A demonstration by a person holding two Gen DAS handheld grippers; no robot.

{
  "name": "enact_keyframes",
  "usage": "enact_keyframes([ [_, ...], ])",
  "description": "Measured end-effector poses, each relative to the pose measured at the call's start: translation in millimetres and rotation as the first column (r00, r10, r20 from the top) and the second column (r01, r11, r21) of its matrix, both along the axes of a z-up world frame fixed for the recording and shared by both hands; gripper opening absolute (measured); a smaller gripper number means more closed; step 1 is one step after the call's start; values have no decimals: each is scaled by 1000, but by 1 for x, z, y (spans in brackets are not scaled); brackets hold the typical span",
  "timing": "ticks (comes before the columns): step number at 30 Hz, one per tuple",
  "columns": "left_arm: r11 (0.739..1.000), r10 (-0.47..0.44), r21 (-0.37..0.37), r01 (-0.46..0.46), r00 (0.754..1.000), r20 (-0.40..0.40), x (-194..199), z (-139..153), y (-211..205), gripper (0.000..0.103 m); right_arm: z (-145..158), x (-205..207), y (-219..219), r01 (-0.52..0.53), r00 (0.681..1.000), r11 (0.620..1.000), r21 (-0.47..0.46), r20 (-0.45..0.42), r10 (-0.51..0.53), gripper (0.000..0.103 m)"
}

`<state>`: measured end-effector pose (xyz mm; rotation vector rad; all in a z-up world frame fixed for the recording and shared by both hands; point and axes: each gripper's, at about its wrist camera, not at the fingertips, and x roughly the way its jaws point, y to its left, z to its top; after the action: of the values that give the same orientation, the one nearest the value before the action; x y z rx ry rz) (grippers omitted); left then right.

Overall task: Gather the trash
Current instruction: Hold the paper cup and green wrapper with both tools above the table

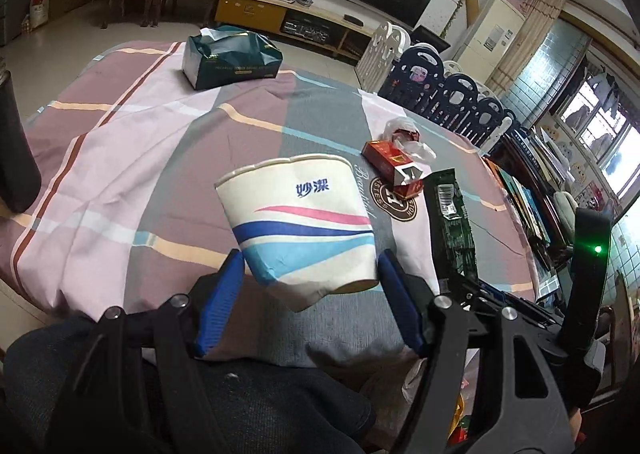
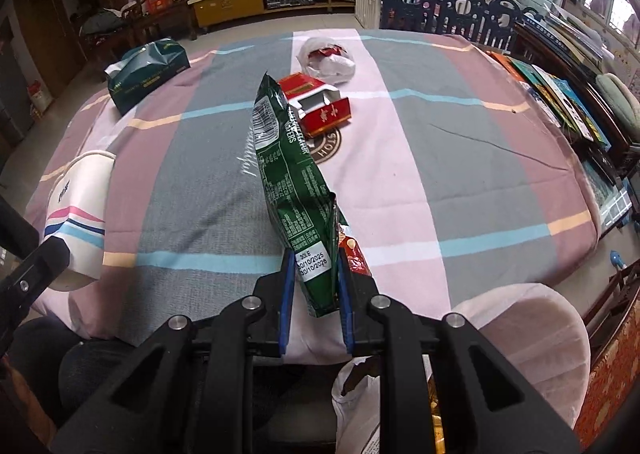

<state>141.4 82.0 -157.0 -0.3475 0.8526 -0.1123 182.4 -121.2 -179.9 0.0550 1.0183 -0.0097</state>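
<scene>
The left tool (image 1: 310,286) pinches a paper cup (image 1: 300,230) near its base, lifted clear of the counter (image 1: 160,157); the right tool (image 2: 314,286) is closed on the bottom end of a green snack wrapper (image 2: 290,181), which sticks up and forward. A white trash bag (image 2: 356,406) gapes below the right tool, so drop the wrapper there first. Keep the cup's grip gentle: thin paper likely crumples. A red cigarette box (image 2: 320,107) and crumpled plastic bag (image 2: 330,59) remain further back.
</scene>
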Motion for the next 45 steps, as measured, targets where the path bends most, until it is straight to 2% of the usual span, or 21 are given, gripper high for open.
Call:
enact_keyframes([
  [4,999,-8,45,8,1000,-1,0,-3,-7,69,-1,-1,3,6,1000,1000,-17,-11,-6,21],
  [15,998,47,51,-46,999,-19,3,-8,8,69,7,-7,19,-35,999,998,-61,0,35,21],
  [45,998,42,54,-40,998,-51,7,-17,10,69,-3,-7,24,-48,999,997,-53,-26,46,21],
])
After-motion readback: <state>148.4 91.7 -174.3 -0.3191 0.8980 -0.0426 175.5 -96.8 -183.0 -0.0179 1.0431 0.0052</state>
